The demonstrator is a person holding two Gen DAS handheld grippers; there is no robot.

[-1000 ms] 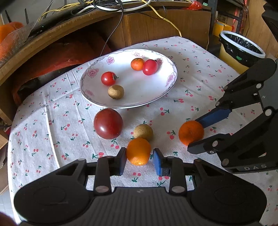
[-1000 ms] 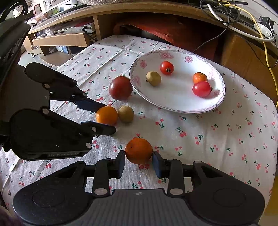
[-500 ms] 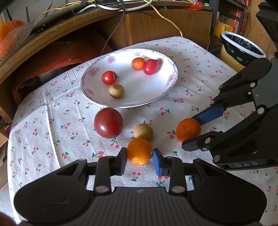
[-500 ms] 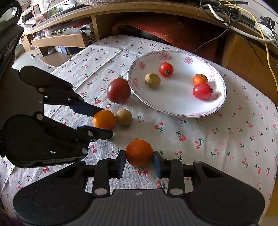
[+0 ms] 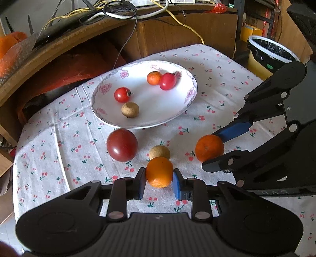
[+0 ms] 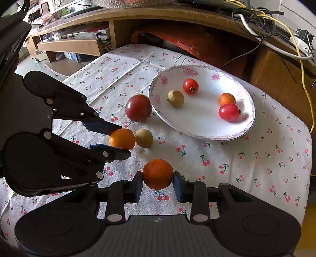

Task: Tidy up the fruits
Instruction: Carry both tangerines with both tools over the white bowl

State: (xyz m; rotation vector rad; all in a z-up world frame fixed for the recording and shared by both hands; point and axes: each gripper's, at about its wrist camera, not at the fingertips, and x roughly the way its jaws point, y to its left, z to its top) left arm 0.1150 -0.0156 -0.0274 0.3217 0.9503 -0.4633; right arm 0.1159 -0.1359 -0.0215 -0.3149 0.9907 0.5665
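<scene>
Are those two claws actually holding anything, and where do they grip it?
Each holds an orange by its sides: the left gripper on one orange, the right gripper on another orange.

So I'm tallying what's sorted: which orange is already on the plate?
The small orange on the plate, touching a red tomato. The two bigger oranges sit between the tools.

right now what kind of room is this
Probably a lived-in home room, not a lab: a cherry-print tablecloth on a small table, a floral plate of fruit, a wooden desk trailing cables, and a lined bin beside it.
</scene>
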